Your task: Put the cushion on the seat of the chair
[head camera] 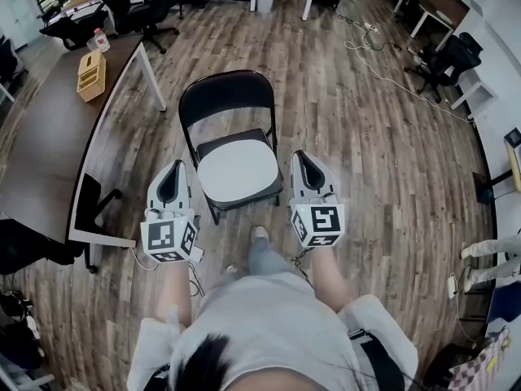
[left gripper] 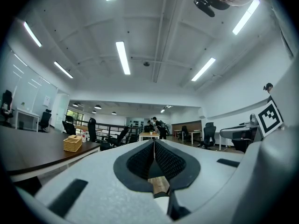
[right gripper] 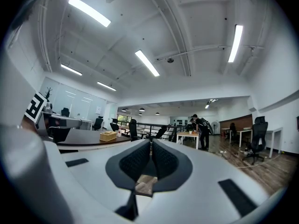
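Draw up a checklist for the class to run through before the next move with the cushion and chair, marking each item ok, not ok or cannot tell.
1. Cushion lies on the seat of the folding chair: ok.
2. Folding chair stands upright, backrest away from the person: ok.
3. Left gripper has its jaws together with nothing between them: ok.
4. Right gripper has its jaws together with nothing between them: ok.
5. Cushion fastened to the seat: cannot tell.

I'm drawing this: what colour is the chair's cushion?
The cushion is pale grey; the head view shows it best.
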Motion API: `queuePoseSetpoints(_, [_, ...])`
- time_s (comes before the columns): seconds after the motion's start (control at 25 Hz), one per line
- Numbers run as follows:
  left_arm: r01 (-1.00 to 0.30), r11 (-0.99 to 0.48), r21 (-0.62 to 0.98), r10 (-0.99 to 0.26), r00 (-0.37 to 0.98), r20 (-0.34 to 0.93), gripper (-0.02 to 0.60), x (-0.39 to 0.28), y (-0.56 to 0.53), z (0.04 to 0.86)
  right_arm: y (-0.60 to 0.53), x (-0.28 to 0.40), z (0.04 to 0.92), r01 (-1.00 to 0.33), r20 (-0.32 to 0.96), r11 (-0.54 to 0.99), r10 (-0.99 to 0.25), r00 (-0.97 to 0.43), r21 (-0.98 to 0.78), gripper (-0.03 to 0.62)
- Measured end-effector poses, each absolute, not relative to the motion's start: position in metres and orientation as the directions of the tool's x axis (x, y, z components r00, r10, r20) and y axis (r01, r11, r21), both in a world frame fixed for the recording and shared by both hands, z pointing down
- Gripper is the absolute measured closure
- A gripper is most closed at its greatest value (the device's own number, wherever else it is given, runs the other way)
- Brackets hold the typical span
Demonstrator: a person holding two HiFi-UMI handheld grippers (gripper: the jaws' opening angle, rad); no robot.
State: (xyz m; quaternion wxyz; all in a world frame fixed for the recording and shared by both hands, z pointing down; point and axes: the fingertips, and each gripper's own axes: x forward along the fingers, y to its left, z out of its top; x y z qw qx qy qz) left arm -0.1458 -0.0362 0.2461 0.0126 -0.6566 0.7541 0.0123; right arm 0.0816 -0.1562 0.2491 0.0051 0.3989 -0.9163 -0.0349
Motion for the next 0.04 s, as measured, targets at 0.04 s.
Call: queuePoseSetpoints(0.04, [-0.99, 0.138, 0.004, -0.99, -0.138, -0.037, 0.568, -0.1469, -0.0356, 0.2454, -0.1559, 0.0809, 0.2485, -0.731, -0.019, 0.679, -0.732, -0.681, 0.067, 0.576])
